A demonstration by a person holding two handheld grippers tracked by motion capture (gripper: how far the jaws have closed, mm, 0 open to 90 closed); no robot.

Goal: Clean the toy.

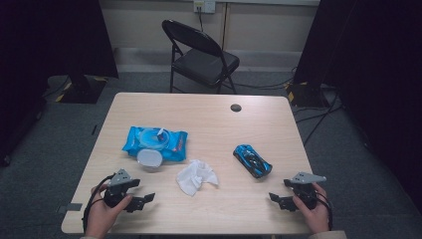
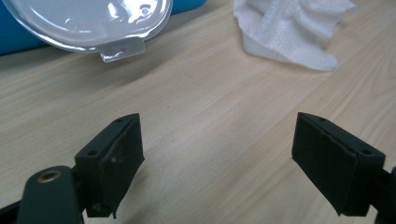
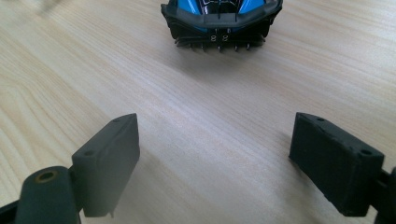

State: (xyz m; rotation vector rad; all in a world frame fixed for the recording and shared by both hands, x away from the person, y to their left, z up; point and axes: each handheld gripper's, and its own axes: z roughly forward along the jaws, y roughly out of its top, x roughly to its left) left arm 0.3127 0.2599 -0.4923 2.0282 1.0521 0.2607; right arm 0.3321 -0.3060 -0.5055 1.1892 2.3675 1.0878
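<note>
Bench (image 1: 149, 209) seen from above, pale wood, with a person's hands at its near edge. At far left, the left tongs (image 1: 140, 200) sit low over the bench, jaws wide apart and empty. Beyond them lies a blue wipes pack (image 1: 174, 144) with its clear lid (image 1: 149, 159) flipped open toward the person. Just right of the lid, a crumpled white wipe (image 1: 196, 177) lies loose, ahead and to the right of the left tongs, the nearer pair, so that hand seems best placed to take it. Further right, well apart, a blue toy car (image 1: 252, 160) lies slantwise, its long axis running from far-left to near-right. At far right, the right tongs (image 1: 279, 200) hover, jaws wide apart, empty, pointing at the car's end (image 3: 222, 21).
</note>
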